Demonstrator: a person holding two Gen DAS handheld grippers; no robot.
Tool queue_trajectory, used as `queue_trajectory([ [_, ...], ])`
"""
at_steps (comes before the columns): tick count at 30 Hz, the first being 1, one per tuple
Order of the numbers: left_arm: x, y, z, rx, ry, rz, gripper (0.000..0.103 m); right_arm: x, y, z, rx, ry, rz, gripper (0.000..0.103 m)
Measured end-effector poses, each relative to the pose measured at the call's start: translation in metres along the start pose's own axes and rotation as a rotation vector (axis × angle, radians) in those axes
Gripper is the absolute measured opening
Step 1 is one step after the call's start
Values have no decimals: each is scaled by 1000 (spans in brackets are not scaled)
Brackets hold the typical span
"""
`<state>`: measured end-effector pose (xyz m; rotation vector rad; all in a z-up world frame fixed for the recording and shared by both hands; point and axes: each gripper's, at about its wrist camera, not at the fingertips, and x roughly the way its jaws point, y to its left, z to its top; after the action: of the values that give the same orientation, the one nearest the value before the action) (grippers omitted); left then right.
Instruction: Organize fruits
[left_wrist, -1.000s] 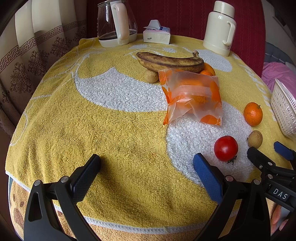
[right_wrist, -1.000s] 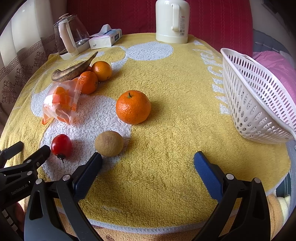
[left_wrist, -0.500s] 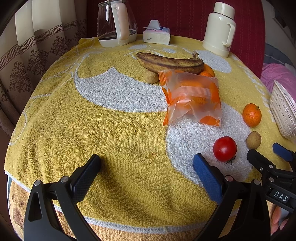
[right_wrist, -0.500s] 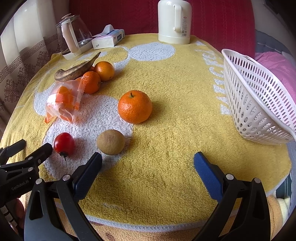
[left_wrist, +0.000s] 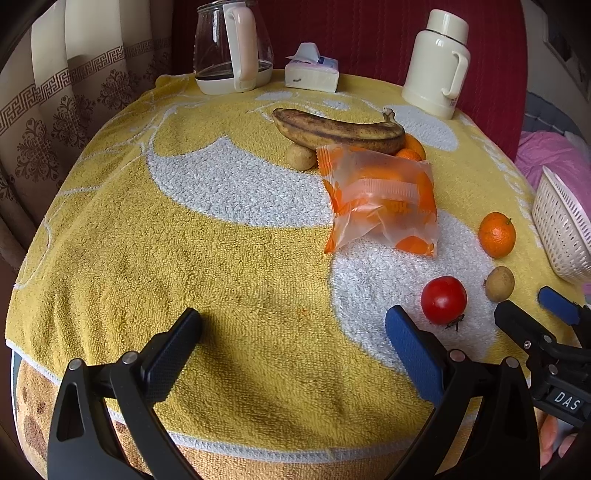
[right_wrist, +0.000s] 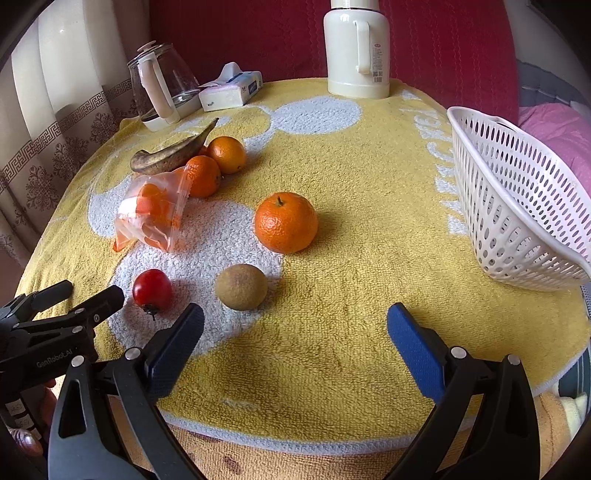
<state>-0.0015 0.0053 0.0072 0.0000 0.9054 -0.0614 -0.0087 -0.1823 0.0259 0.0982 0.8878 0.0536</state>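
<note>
Your left gripper (left_wrist: 291, 332): jaws spread wide, empty, low over the near edge of the towel-covered table (left_wrist: 221, 258). Tomato (left_wrist: 443, 300) just beyond its right finger; small brown fruit (left_wrist: 499, 283) right of the tomato.

Your right gripper (right_wrist: 295, 328): jaws spread wide, empty. The same brown fruit (right_wrist: 241, 286) lies just ahead of its left finger, the tomato (right_wrist: 152, 289) left of that, a loose orange (right_wrist: 286, 222) farther out.

Beyond: plastic bag of orange pieces (left_wrist: 380, 201); overripe banana (left_wrist: 338, 131); white basket (right_wrist: 517, 206) at the right, tilted.

Writing: "DAS" on your right gripper as the left view shows it; "GenRobot.AI" on your left gripper as the right view shows it. Thermos (right_wrist: 356, 48) label too small to read.

Left view only: a second small brown fruit (left_wrist: 301, 157) touching the banana. Right view only: two whole oranges (right_wrist: 212, 166) behind the bag, and the basket's full perforated wall.
</note>
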Motion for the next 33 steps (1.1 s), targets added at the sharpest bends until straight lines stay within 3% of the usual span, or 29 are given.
queue_trajectory([
  [12,-9,3,5,-5,-29,-1,98,-7,6,1,-25,-31,19,101],
  [19,-21,6,11,3,-83,27,98,-22,12,1,-56,-100,25,101],
  [27,-26,11,9,-2,-88,-5,98,-27,11,-3,-56,-110,41,100],
  [33,-28,12,5,-4,-87,-23,98,-22,6,-3,-34,-74,61,81],
])
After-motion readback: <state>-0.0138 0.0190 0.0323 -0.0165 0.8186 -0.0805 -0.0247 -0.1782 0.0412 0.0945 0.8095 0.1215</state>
